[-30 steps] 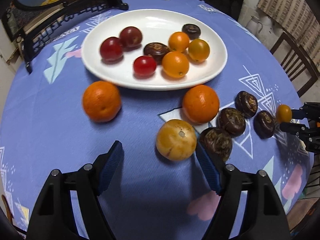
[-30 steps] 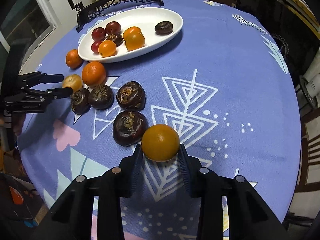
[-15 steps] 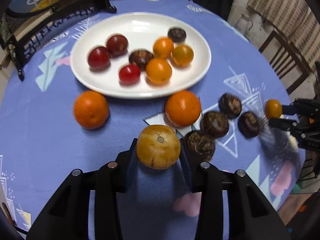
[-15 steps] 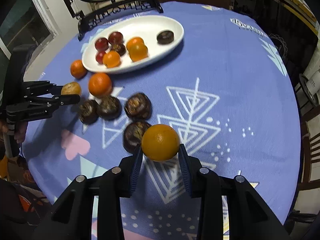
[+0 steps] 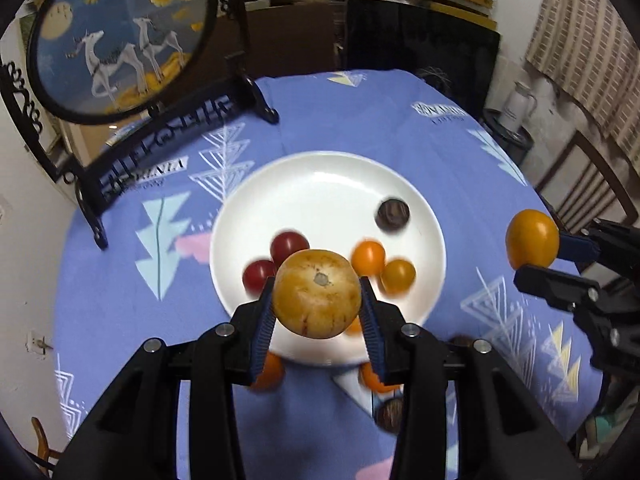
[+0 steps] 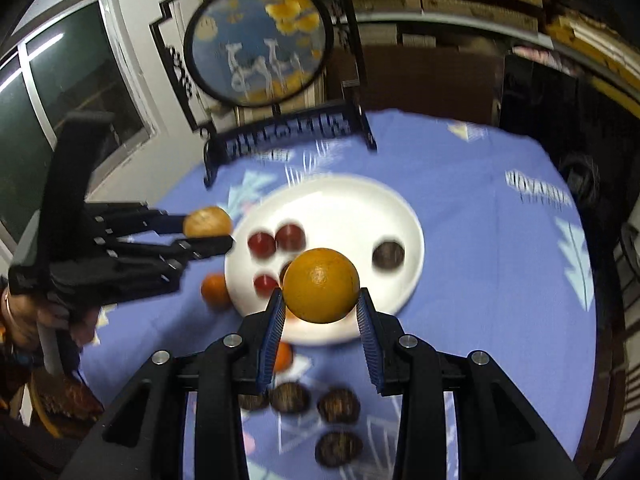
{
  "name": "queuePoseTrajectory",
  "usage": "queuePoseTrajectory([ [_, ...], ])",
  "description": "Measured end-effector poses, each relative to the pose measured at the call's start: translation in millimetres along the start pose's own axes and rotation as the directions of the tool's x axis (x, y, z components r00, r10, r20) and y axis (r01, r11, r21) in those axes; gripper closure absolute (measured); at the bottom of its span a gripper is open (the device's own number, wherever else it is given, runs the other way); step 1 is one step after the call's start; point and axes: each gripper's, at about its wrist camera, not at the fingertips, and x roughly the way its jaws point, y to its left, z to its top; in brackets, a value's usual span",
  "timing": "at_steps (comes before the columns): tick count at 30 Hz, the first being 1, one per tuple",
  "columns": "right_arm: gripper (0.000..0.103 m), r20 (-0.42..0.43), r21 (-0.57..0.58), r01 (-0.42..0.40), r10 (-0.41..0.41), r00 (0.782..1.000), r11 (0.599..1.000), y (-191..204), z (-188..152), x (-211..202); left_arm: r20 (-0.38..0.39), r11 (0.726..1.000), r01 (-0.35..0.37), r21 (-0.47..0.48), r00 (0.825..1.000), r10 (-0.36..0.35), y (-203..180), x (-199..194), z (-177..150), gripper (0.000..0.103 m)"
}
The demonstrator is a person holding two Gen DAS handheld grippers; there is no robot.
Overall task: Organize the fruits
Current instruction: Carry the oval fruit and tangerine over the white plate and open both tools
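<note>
A pale yellow-brown round fruit with a small stem scar [image 5: 316, 294] is gripped between the blue pads of the left gripper [image 5: 317, 308], and a smooth orange round fruit [image 6: 321, 285] is gripped in the same way by the right gripper [image 6: 320, 312]. Both fruits are held in the air, above the near part of the white round plate [image 5: 332, 172], which lies directly ahead of and below each gripper on the surface covered by a blue patterned cloth [image 5: 120, 280]. On the plate, two dark red small fruits [image 5: 289, 245], two orange small fruits [image 5: 368, 257] and one dark brown fruit [image 5: 393, 214] are seen; the free area of the plate is at its far side. It is judged that the left gripper is a little nearer to the plate, so a lowering forward is needed. Some dark brown wrinkled fruits [image 6: 338, 405] and small oranges [image 6: 216, 290] remain on the cloth near the plate.
</note>
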Motion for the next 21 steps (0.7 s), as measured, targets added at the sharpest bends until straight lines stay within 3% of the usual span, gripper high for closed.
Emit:
queuePoseTrajectory([
  [7,0.066,0.009,0.010,0.003,-0.003,1.000,1.000,-3,28,25,-0.015,0.999,-0.033,-0.029,0.999,0.033,-2,18,24,0.064],
  [21,0.066,-0.046,0.019,-0.009,0.009,0.999,1.000,-16,38,71,-0.059,0.998,-0.054,-0.042,0.997,0.051,8,61,42,0.064],
])
